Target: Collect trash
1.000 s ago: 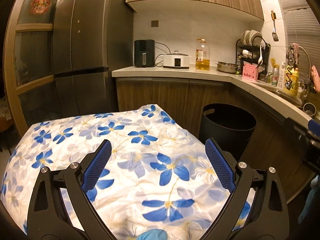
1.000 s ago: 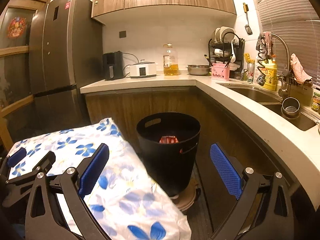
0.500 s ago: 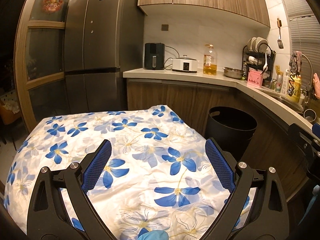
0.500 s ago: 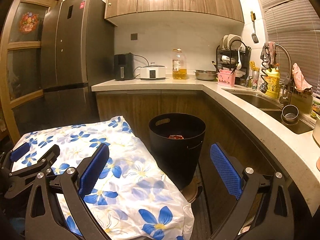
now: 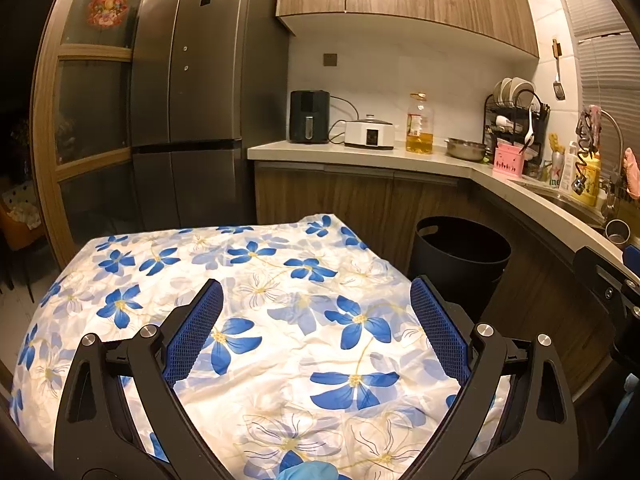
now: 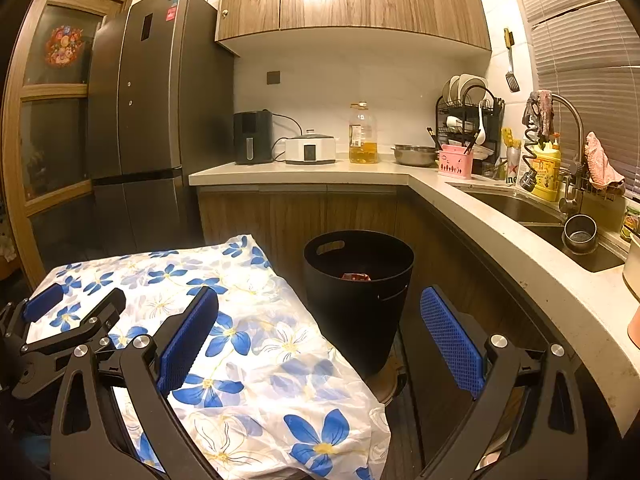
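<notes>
1. Kitchen cabinets of dark wood are wrapping around the corner beneath a pale L-shaped stone desk (image 6: pixel 304 174), with a tall grey steel refrigerator (image 5: pixel 192 112) standing at the left end

2. Nearer the cameras, a table draped in a white plastic cloth printed with blue flowers (image 5: pixel 280 312) is filling the foreground, and no trash is showing anywhere on the cloth

3. A round black plastic trash bin with cut-out handles (image 6: pixel 358 292) is sitting on the floor between the cloth's right edge and the cabinet fronts, and something red, likely a wrapper (image 6: pixel 355 277), is lying inside it; that is the only trash in sight

4. The left gripper (image 5: pixel 316 320) is hovering over the cloth with its blue-padded fingers (image 5: pixel 196 332) spread wide and holding nothing

5. The right gripper (image 6: pixel 320 332) is pointing toward the bin, its fingers (image 6: pixel 450 340) likewise wide apart and empty

6. Judging from this, at least one piece is already binned and nothing more is waiting in view, so the collecting looks near its end or between pieces

7. Room is looking tight on the right: the bin is standing just beside the cloth's hanging corner and close to the cabinets, while the space above the cloth is staying open for both hands
</notes>
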`<state>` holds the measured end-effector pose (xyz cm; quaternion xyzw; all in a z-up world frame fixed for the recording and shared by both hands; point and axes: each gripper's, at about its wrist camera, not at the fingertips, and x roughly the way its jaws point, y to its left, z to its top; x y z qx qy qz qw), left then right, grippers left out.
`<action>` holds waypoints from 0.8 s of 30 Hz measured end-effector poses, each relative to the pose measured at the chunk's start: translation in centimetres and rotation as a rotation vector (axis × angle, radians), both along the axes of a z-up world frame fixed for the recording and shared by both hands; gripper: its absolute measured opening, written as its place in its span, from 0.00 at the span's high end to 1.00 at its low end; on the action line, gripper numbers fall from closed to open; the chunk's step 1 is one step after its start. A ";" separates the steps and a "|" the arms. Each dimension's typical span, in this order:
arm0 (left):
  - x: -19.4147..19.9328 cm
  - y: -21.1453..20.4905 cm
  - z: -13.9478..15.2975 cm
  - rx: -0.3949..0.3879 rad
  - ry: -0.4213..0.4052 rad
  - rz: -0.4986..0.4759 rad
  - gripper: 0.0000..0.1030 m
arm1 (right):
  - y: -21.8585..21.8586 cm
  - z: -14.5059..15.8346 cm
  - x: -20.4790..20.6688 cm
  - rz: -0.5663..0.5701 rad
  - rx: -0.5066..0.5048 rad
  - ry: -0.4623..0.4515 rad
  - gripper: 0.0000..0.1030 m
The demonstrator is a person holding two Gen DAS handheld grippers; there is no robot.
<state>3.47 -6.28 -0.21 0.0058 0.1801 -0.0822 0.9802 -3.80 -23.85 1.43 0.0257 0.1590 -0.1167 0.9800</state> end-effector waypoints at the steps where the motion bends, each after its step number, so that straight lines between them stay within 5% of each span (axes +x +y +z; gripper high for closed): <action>1: 0.0 0.0 0.0 -0.001 -0.001 -0.001 0.10 | 0.0 0.0 0.0 0.001 -0.002 0.000 0.06; 24: -0.1 -0.3 0.2 0.000 0.000 -0.015 0.10 | -0.1 0.5 -0.1 -0.008 0.006 -0.007 0.06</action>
